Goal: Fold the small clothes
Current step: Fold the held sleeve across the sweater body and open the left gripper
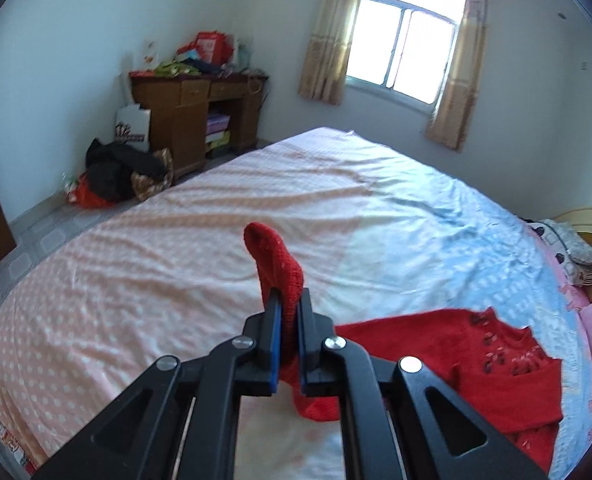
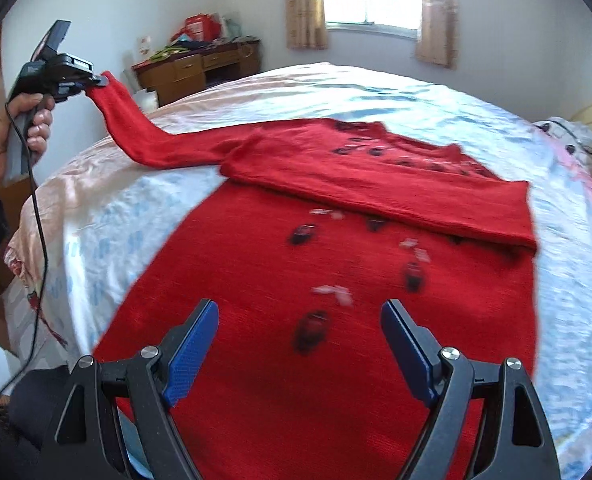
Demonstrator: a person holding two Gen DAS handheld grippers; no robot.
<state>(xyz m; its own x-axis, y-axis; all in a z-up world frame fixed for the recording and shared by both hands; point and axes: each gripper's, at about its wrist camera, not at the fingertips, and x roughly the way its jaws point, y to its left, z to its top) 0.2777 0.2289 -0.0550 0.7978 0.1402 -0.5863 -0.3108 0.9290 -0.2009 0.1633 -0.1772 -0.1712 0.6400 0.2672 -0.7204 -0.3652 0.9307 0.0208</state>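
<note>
A red knitted sweater with dark and white appliqué shapes lies spread on the bed, one sleeve folded across its chest. My left gripper is shut on the cuff of the other sleeve, which sticks up above the fingers. In the right wrist view that left gripper, held by a hand, lifts the sleeve up and off to the left of the bed. My right gripper hovers open over the sweater's lower body with nothing between its blue pads.
A wooden desk piled with bags stands in the far corner, with dark bags on the floor beside it. A curtained window is behind the bed. Pillows and a chair lie at the right. A cable hangs from the left gripper.
</note>
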